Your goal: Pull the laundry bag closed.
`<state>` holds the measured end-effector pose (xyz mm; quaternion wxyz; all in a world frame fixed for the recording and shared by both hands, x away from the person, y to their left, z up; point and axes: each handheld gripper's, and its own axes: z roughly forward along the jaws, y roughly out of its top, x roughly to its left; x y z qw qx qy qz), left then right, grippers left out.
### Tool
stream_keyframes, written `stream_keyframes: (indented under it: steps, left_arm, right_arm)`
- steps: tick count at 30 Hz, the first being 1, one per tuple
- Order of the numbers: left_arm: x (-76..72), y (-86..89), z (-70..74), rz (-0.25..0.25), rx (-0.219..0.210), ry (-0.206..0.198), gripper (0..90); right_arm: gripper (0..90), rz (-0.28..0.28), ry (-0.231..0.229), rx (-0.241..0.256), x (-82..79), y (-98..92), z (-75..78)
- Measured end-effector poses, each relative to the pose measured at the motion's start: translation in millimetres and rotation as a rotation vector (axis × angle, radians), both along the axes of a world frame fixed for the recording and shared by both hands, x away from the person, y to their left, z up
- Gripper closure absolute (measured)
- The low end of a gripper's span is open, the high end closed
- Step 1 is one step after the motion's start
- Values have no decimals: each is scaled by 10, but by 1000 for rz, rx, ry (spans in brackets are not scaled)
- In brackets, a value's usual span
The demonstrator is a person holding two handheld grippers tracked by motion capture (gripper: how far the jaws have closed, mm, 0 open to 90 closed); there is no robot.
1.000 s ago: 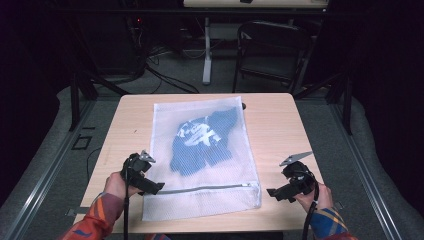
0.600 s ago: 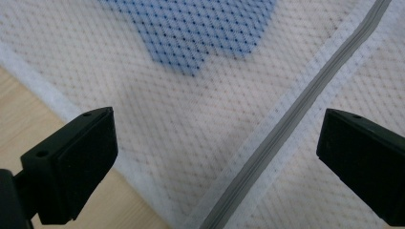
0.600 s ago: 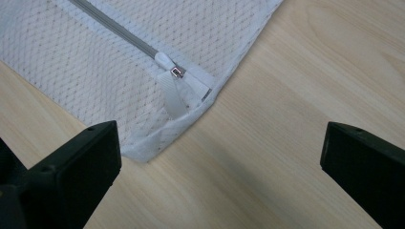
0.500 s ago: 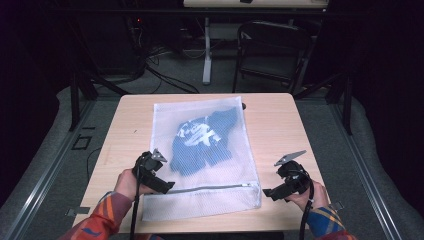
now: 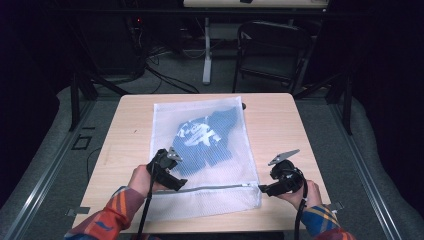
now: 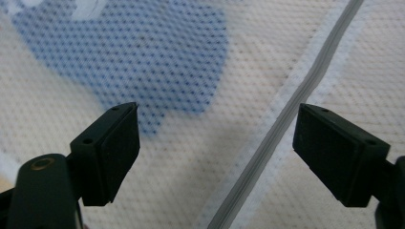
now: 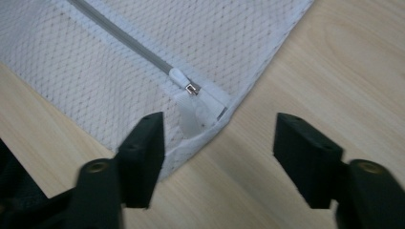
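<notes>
- The person leans in from the near edge of the desk [image 5: 125, 125], both forearms in bright patterned sleeves, one claw in each hand.
- The left claw [image 5: 172, 177] sits over the near left part of a white mesh laundry bag [image 5: 200, 150], tilted toward the middle, the left hand [image 5: 140, 180] wrapped round its grip.
- The right claw [image 5: 265, 189] is held low just off the bag's near right corner, pointing inward at it, with its grey plate sticking up above the right hand [image 5: 305, 192].
- The bag lies flat in the middle of the desk, a dark blue garment [image 5: 207, 140] with a white print showing through the mesh in its far half.
- A grey zipper [image 5: 215, 188] runs across the bag close to its near edge.
- Left gripper view: the jaws are spread wide above the mesh, the zipper line [image 6: 282, 119] passing between them nearer the right jaw, and a blue patch of the garment [image 6: 138, 52] beyond the left jaw.
- Right gripper view: jaws also spread wide, gripping nothing; the zipper pull [image 7: 191, 88] rests at the end of the track beside the bag's corner [image 7: 210, 119], which lies between the jaws on bare wood.
- That small metal pull is too fine to make out from the high view.
</notes>
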<state>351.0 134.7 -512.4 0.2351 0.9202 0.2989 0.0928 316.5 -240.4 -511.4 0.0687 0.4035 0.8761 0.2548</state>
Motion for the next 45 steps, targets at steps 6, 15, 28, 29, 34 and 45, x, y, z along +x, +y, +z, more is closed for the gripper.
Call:
stream_keyframes:
  steps: [6, 15, 28, 29, 34, 45]
  left_arm:
    - [15, -271, -5, -80, 24, -15, 269]
    - [20, -481, -8, -129, 34, -67, 392]
    - [99, -737, -42, -225, 4, -83, 552]
    - [99, -737, -42, -225, 4, -83, 551]
    - [129, -845, -81, -308, 7, -67, 537]
    - [187, -1161, -174, -352, 29, -18, 478]
  right_arm:
    - [660, 10, 32, -4, 14, 13, -43]
    - [900, 74, 47, 20, 22, 106, -75]
    - [871, 65, 128, -19, 88, 242, -211]
    - [885, 59, 122, -11, 90, 252, -226]
    - [900, 81, 115, -43, 110, 300, -256]
    - [900, 76, 114, -65, 144, 336, -315]
